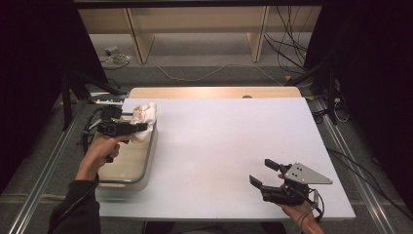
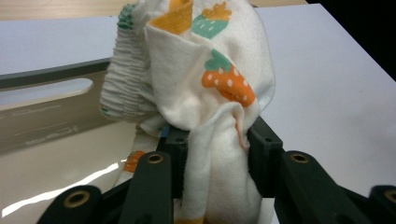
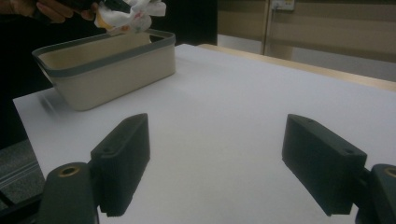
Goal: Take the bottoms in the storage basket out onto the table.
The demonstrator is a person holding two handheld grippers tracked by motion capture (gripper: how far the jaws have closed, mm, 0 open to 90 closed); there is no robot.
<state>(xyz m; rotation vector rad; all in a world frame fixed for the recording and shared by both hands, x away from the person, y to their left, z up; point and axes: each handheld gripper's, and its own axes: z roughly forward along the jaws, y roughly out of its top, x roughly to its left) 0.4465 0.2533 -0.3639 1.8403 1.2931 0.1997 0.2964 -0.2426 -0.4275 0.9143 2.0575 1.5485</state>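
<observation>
**Cloth pinched over the bin's far end**

Left gripper (image 1: 138,127) pinches the bunched cloth (image 2: 205,79) above the bin (image 1: 146,161) at the table's (image 1: 219,141) left edge. Only a fold is caught; it could slip onto the rim. Right gripper (image 1: 262,173) hovers spread, near-right corner.

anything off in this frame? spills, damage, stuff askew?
Nothing stands out. The left gripper is shut on a bunched strawberry-print cloth over the beige bin. The right gripper is open over the white table. No spill or damage visible.
</observation>
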